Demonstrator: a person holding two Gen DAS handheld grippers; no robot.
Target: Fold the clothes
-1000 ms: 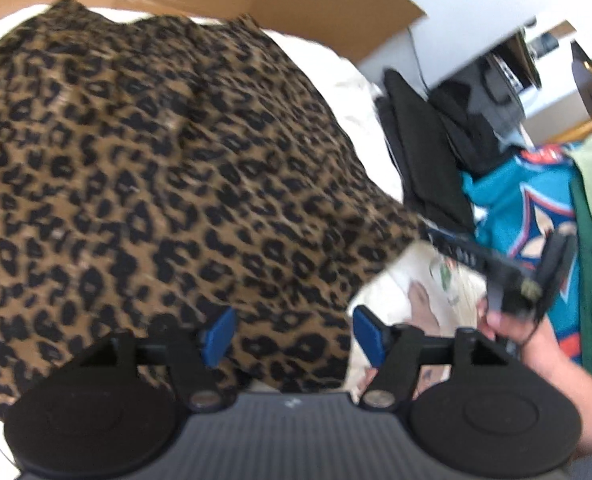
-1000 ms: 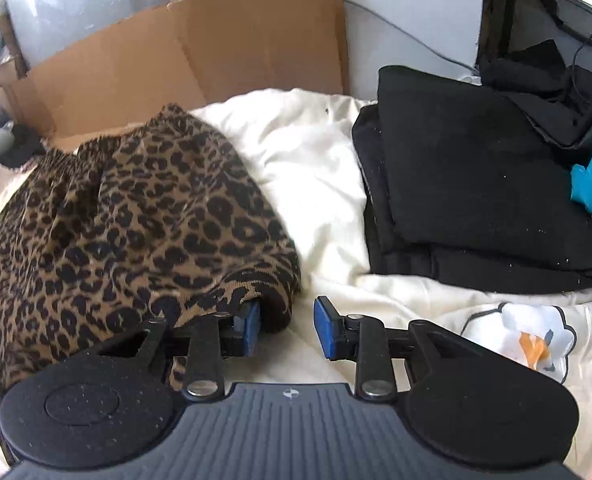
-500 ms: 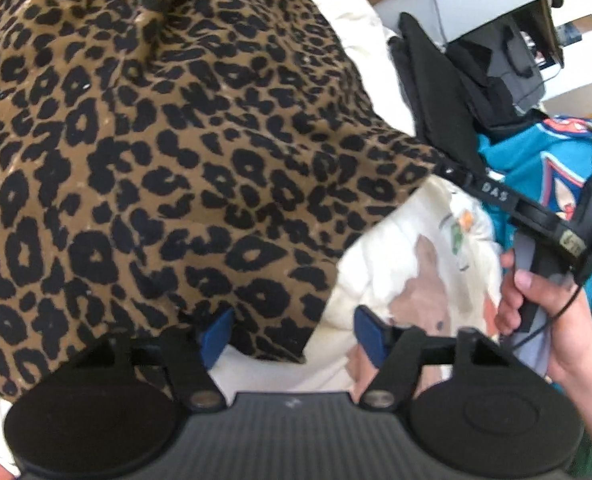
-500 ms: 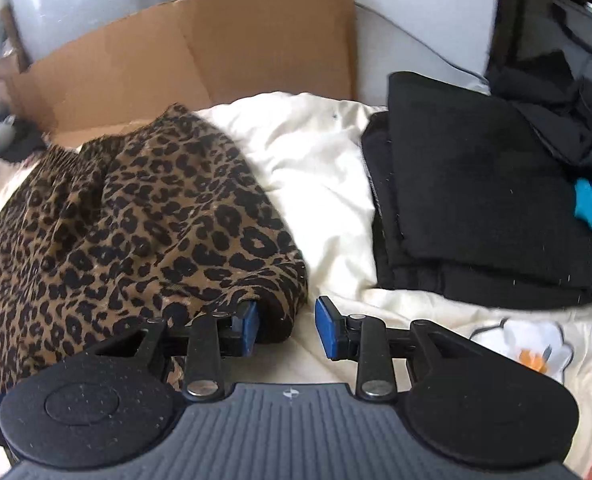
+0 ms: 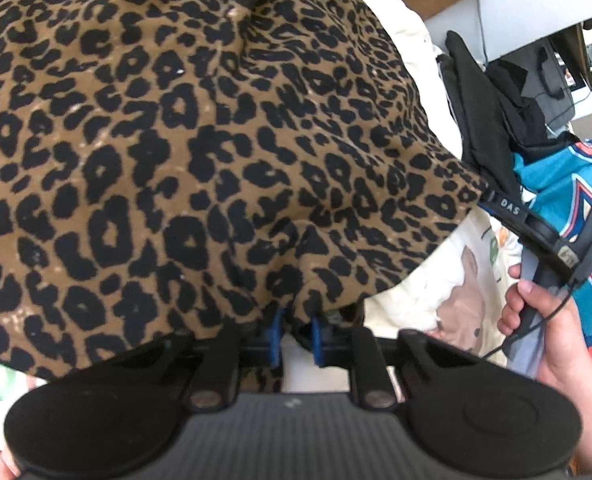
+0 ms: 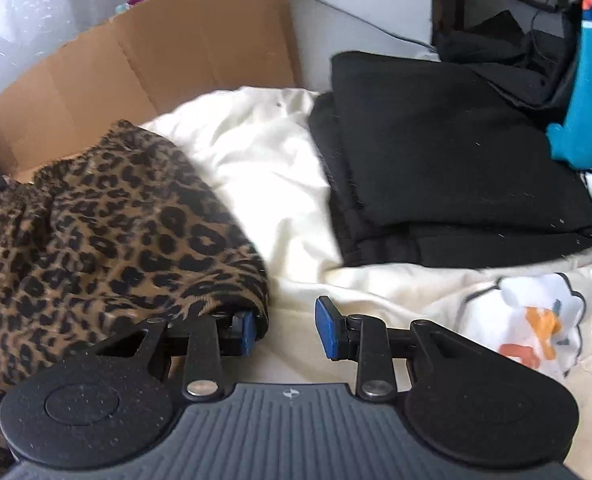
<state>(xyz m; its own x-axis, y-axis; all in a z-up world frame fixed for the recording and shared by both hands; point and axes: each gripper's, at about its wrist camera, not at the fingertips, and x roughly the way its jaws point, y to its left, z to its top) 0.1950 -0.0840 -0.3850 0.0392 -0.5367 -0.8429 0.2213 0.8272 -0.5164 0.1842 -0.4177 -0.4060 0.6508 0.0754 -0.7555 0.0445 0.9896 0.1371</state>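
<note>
A cream bedsheet [image 6: 280, 184] with cartoon prints covers the bed and carries everything. Cardboard [image 6: 144, 80] stands along its far edge.

A leopard-print garment [image 5: 200, 152] lies spread over the left part of the sheet, its hem toward the near edge. In the left wrist view it fills far more of the picture than a second ago, and the cardboard that showed above it then is now mostly out of sight.

A folded black garment [image 6: 455, 160] sits on the right part of the sheet, apart from the leopard print, with cream sheet between them. A teal jersey [image 5: 567, 192] lies at the far right edge.

The left gripper [image 5: 296, 340] has just been closing: its blue pads, wide apart a second ago, now pinch a fold of the leopard hem near the near edge of the sheet.

The right gripper [image 6: 284, 328] stands partly open, much as it was. Its left pad is tucked under the right corner of the leopard hem, and its right pad hangs over bare sheet; nothing is pinched. In the left wrist view a hand [image 5: 551, 332] holds this gripper's handle at the right.
</note>
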